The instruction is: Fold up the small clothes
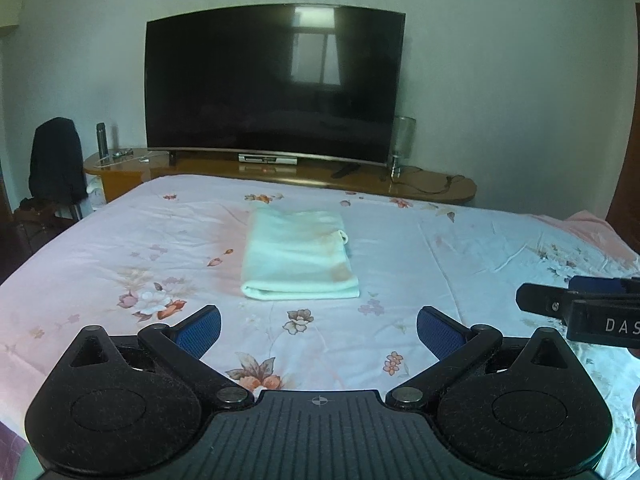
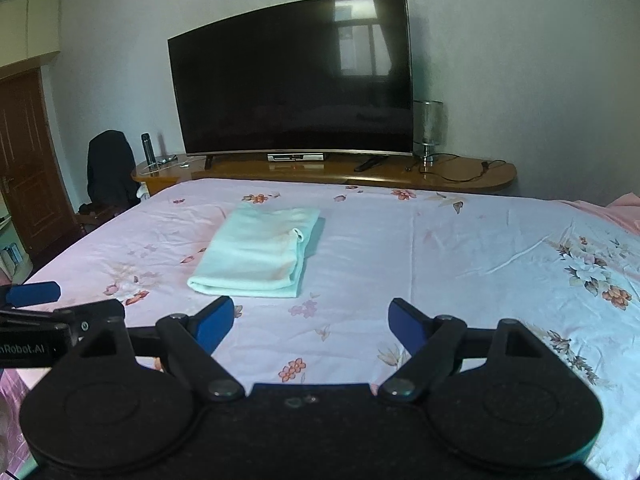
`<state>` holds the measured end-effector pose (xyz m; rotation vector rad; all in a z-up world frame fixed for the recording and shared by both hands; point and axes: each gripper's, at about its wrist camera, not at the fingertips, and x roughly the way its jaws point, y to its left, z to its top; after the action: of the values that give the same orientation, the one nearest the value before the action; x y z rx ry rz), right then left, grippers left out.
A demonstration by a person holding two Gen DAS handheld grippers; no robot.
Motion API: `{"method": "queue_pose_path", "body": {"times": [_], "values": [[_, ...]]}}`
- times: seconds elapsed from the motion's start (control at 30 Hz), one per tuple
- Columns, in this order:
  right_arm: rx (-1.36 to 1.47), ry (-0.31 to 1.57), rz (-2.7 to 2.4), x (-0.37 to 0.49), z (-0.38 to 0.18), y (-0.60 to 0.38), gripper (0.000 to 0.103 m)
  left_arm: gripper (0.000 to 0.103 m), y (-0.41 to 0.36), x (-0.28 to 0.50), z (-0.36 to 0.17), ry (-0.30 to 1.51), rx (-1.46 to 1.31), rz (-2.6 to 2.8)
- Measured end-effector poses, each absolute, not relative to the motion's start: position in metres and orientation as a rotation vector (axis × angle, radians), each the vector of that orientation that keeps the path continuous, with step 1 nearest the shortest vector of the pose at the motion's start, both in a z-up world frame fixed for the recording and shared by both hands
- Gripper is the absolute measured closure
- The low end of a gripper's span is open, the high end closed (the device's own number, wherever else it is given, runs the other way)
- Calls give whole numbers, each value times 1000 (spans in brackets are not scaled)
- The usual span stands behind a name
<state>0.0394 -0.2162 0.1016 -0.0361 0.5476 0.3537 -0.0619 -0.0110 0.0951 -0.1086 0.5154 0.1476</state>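
Note:
A pale mint-green cloth (image 1: 298, 258) lies folded into a neat rectangle on the floral pink bedsheet (image 1: 120, 240), its folded edge toward me. In the right wrist view the same cloth (image 2: 256, 254) sits left of centre on the bedsheet (image 2: 440, 248). My left gripper (image 1: 319, 330) hovers above the sheet short of the cloth, open, with nothing between its blue pads. My right gripper (image 2: 311, 324) is also open and empty, back from the cloth and to its right. Each gripper shows at the edge of the other's view.
A large dark television (image 1: 276, 80) stands on a low wooden shelf (image 1: 432, 188) beyond the foot of the bed. A chair draped in dark clothing (image 1: 56, 160) and a flask (image 1: 101, 140) are at the far left. A lamp (image 2: 428, 128) stands right of the television, and a wooden door (image 2: 28, 168) is at the left.

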Motion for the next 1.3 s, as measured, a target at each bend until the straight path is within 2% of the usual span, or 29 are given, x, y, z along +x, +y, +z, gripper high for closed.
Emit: {"method": "queue_pose_path", "body": {"times": [0.47,1.3], "values": [[-40,518,325,3,115,-224,18,0,-20,-82,109,476,-103,118],[-14,488,293,4,118,-218,17,0,-23,-73,114,440,-77,100]]}}
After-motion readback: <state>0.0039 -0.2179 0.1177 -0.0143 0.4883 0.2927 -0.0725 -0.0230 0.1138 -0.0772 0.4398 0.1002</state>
